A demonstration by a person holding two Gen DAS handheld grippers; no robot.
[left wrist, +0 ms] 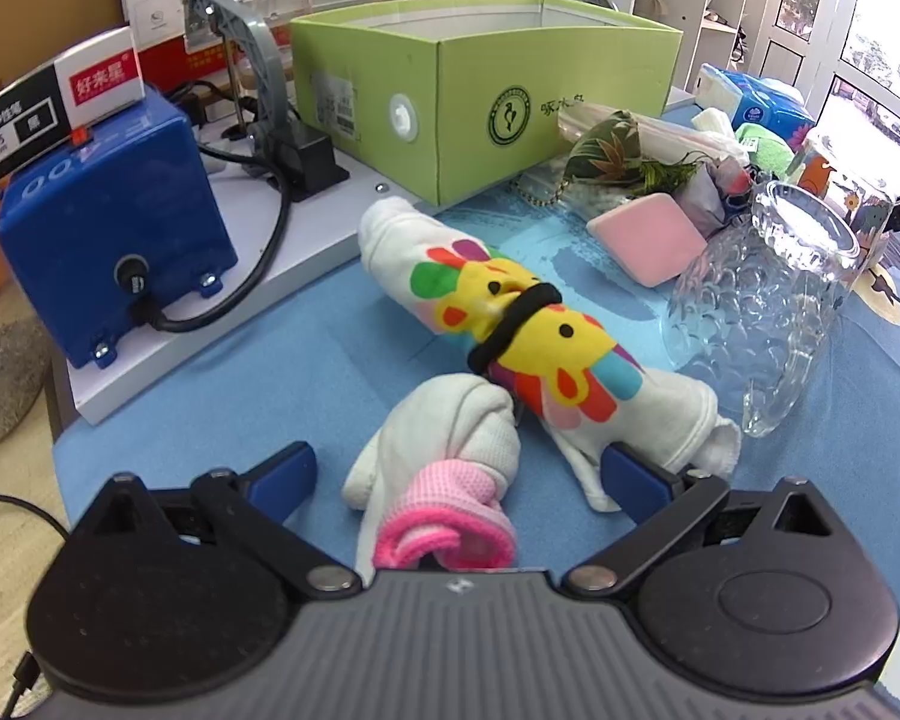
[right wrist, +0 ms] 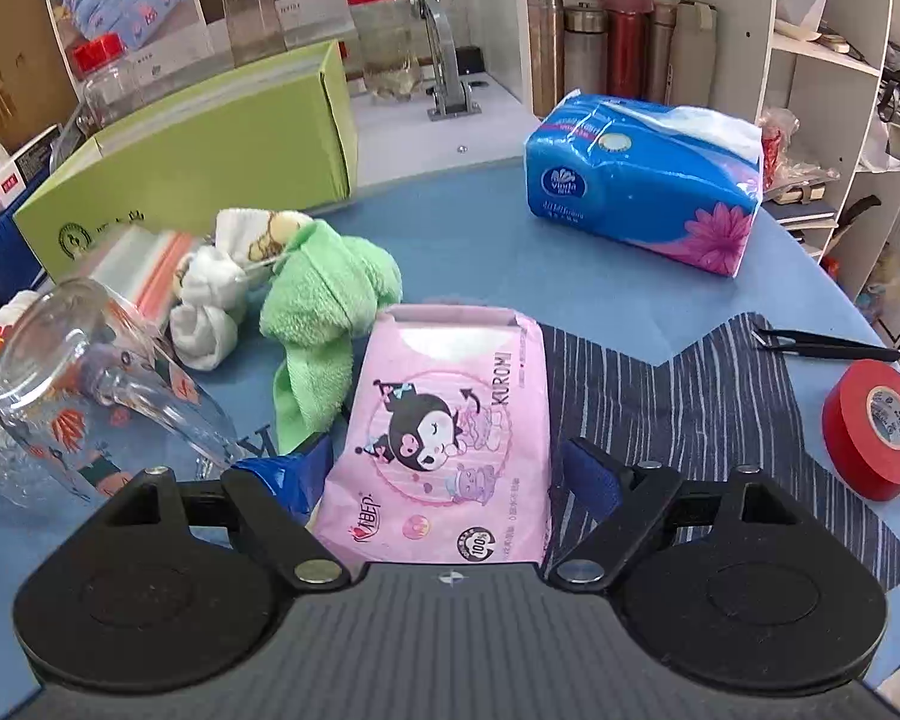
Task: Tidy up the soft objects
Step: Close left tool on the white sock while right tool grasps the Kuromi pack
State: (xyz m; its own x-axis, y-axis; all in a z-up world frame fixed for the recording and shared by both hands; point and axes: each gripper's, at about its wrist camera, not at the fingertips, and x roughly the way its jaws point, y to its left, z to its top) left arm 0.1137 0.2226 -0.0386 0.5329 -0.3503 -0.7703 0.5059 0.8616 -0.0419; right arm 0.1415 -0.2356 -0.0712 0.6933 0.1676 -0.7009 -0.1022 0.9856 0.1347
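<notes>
Left wrist view: the left tool (left wrist: 457, 471) is spread around a knotted white-and-pink sock (left wrist: 444, 480) on the table (left wrist: 270, 360), its right finger touching the banded cloth roll (left wrist: 528, 348) just ahead; closing may snag that roll and nudge it into the tipped glass (left wrist: 762, 306) ahead to the right. Right wrist view: the right tool (right wrist: 447, 474) straddles a pink tissue pack (right wrist: 444, 438), fingers touching its sides, though firmness of grip cannot be judged; the slick pack could slip, or a leftward swing strike the printed glass (right wrist: 84, 384).
</notes>
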